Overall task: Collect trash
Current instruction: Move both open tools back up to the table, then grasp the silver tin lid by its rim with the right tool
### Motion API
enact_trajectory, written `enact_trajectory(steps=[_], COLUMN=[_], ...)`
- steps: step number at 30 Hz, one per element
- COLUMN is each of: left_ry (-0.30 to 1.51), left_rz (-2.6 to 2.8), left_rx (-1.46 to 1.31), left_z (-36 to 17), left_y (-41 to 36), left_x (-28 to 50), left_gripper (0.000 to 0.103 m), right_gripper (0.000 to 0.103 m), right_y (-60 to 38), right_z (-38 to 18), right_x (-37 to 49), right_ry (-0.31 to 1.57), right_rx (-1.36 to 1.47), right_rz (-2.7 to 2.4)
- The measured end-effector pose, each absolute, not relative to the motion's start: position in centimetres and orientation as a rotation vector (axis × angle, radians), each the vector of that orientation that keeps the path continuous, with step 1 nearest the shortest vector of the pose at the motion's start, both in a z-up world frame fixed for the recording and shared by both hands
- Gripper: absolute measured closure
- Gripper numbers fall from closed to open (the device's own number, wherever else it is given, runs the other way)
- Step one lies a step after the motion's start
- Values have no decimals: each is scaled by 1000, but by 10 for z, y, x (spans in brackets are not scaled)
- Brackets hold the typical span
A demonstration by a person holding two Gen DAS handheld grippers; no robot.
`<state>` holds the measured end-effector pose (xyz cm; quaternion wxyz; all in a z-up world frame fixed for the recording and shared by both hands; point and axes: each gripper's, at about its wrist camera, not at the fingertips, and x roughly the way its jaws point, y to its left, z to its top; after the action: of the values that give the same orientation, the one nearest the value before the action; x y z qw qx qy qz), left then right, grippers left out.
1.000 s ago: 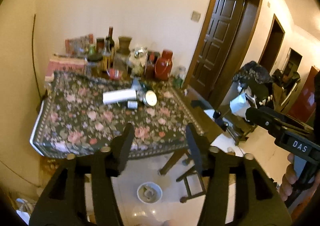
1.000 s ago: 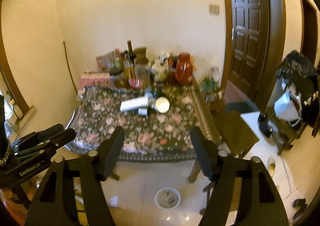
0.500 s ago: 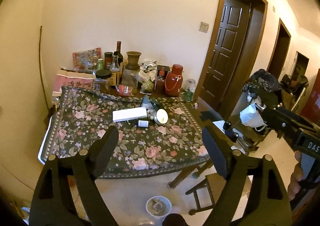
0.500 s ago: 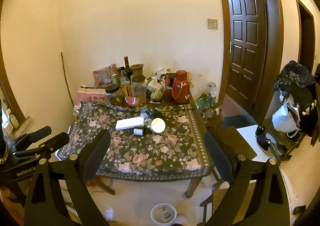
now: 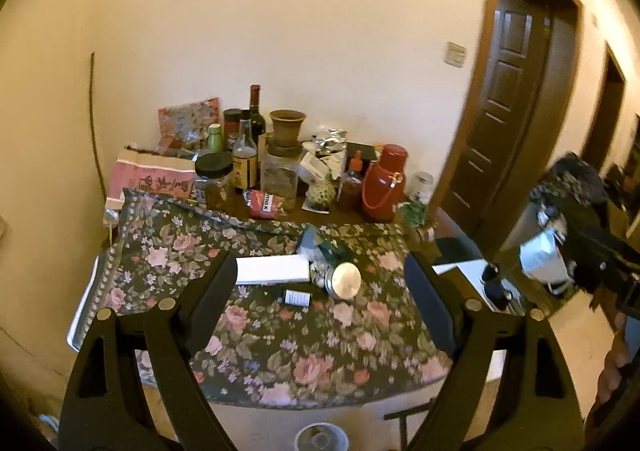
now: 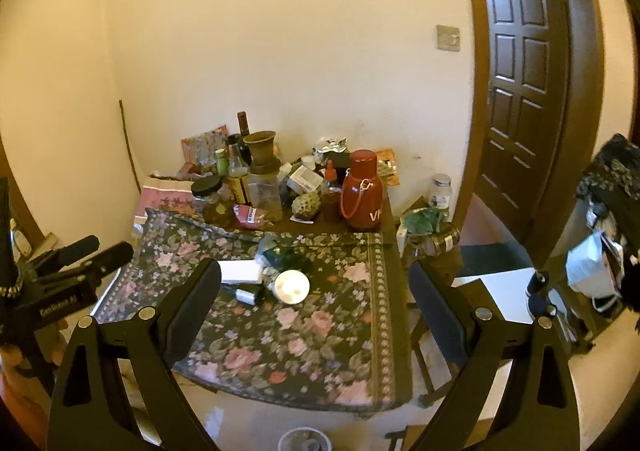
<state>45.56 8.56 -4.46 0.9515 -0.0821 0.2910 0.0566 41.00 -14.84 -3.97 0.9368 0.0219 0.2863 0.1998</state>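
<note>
Left wrist view: I am seeing the table (image 5: 256,355) nearer than before; both claws, left (image 5: 320,303) and right (image 6: 316,299), are apart and empty; the white box (image 5: 272,269) is lying flat.

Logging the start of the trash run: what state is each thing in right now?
Left gripper: open, empty, jaws just widened.
Right gripper: open, empty, jaws just widened.
White box: lying flat on the tablecloth.
Jar: on its side, lid toward the camera.
Small bottle: lying down.
Red flask: upright, capped.
Wine bottle: upright.
Door: shut, as far as visible.
</note>
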Motion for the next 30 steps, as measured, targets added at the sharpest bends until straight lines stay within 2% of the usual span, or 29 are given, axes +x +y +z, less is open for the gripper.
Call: enact_trajectory(steps=[9, 17, 30], left_ry=[702, 824, 983], left_rz=[224, 232, 146], left_rx=[-203, -264, -259], left_z=[-76, -122, -182], left_y=[96, 138, 211], left_x=[507, 553, 625], left_gripper=[18, 18, 18], right_gripper=[9, 9, 9], right_y=[-146, -110, -19], right_z=[-73, -115, -220], right_x=[482, 530, 596], right_ry=[720, 885, 1190], right_rx=[60, 54, 33], right_rz=[510, 543, 514])
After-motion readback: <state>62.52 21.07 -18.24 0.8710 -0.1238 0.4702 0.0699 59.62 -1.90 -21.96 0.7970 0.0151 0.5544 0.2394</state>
